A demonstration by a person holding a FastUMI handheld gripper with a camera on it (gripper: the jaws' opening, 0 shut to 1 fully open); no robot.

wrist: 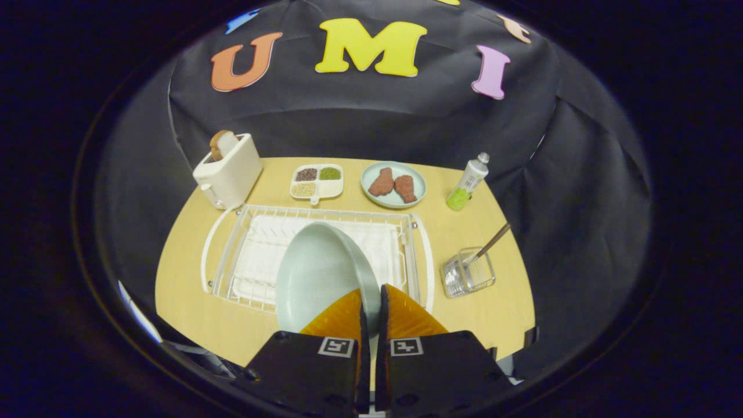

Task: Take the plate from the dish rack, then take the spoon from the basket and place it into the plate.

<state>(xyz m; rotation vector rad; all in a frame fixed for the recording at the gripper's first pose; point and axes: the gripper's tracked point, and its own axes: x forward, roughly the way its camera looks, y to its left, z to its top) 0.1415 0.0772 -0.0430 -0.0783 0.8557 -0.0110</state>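
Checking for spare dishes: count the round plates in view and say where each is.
2. One pale plate is pinched by its rim in the gripper, over the dish rack. Another plate, holding food, sits beyond the rack.

The tool (pixel 371 302) has orange ribbed fingers (pixel 339 319) on black marker-tagged mounts.

you have no readable word, brand or number on any object here. the only signs are two square black-and-white coded markers: the left marker (pixel 336 346) and the right marker (pixel 406 346), one on each black finger base of your gripper (pixel 371 293), just behind the orange fingers (pixel 339 319), which are closed on the rim of the plate (pixel 316 270). they carry a block pattern, not letters. the bottle (pixel 467 183) beyond the dish rack (pixel 232 249) has a white and green wrap, too small to make out.
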